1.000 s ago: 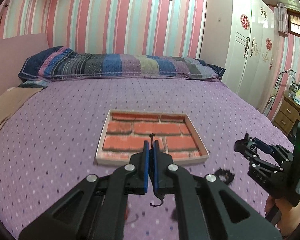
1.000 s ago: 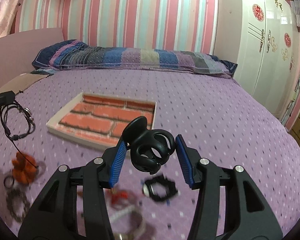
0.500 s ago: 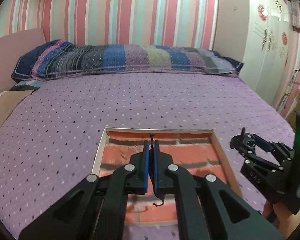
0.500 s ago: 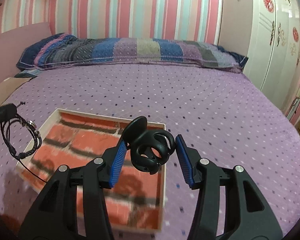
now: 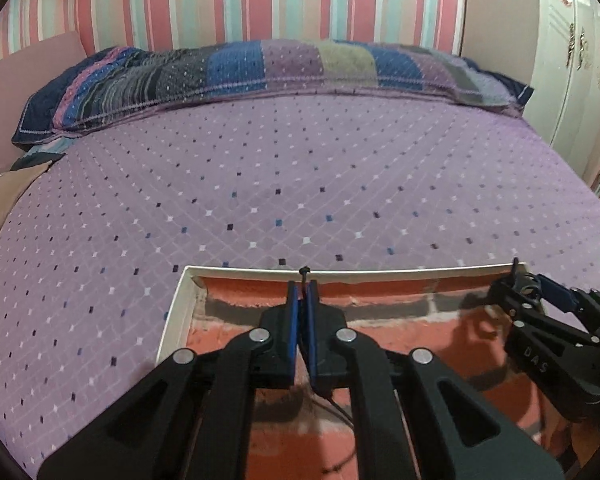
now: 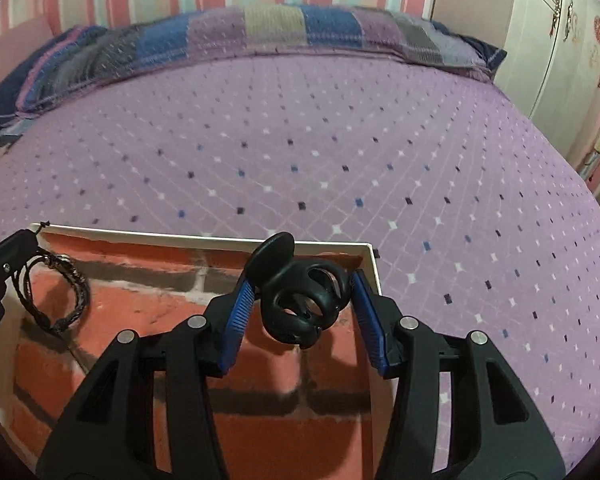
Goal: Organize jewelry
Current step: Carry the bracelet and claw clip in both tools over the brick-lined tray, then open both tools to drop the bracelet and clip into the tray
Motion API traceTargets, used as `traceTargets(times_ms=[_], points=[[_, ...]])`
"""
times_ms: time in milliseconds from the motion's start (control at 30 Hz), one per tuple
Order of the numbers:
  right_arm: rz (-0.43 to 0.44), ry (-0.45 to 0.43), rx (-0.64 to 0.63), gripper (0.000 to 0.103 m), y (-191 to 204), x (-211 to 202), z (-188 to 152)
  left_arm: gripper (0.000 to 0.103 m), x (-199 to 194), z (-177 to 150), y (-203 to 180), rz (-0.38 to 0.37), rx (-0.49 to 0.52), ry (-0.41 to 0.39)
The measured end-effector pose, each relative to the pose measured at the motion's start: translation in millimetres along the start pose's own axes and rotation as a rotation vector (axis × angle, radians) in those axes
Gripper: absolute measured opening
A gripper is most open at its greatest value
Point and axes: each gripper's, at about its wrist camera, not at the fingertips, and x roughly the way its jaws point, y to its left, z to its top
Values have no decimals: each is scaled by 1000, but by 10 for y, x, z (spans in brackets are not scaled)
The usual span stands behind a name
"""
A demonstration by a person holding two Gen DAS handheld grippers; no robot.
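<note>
A shallow white-rimmed tray (image 5: 172, 312) with a red brick-pattern floor lies on the purple bedspread; it also shows in the right wrist view (image 6: 374, 268). My left gripper (image 5: 302, 300) is shut on a black cord bracelet (image 6: 56, 292), which hangs over the tray's left part; only its knot (image 5: 304, 271) shows in the left wrist view. My right gripper (image 6: 300, 300) is shut on a black hair clip (image 6: 300, 300) above the tray's right part. The right gripper also shows in the left wrist view (image 5: 516, 284).
The purple dotted bedspread (image 5: 300, 184) stretches beyond the tray to a striped patchwork pillow (image 5: 260, 68) at the headboard. A white wardrobe (image 5: 572, 60) stands at the right. A beige cloth (image 5: 0, 208) lies at the bed's left edge.
Both grippers have moved forward and down over the tray, each still holding its item. The loose jewelry on the bedspread has dropped out of view.
</note>
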Motion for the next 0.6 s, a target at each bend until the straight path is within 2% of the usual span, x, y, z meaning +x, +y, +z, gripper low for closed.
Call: traceTargets(times_ms=[100, 233, 433, 533, 600], points=[[-8, 40, -13, 50, 33, 121, 6, 5, 123, 34, 23, 24, 10, 12], [-17, 30, -28, 51, 51, 151, 3, 6, 188, 49, 50, 44, 18, 26], [17, 58, -12, 54, 40, 189, -11, 9, 175, 11, 82, 63, 18, 35], [58, 37, -6, 63, -20, 86, -4, 9, 139, 11, 95, 61, 17, 46], [94, 11, -7, 74, -70, -44, 11, 12, 60, 16, 98, 54, 17, 41]])
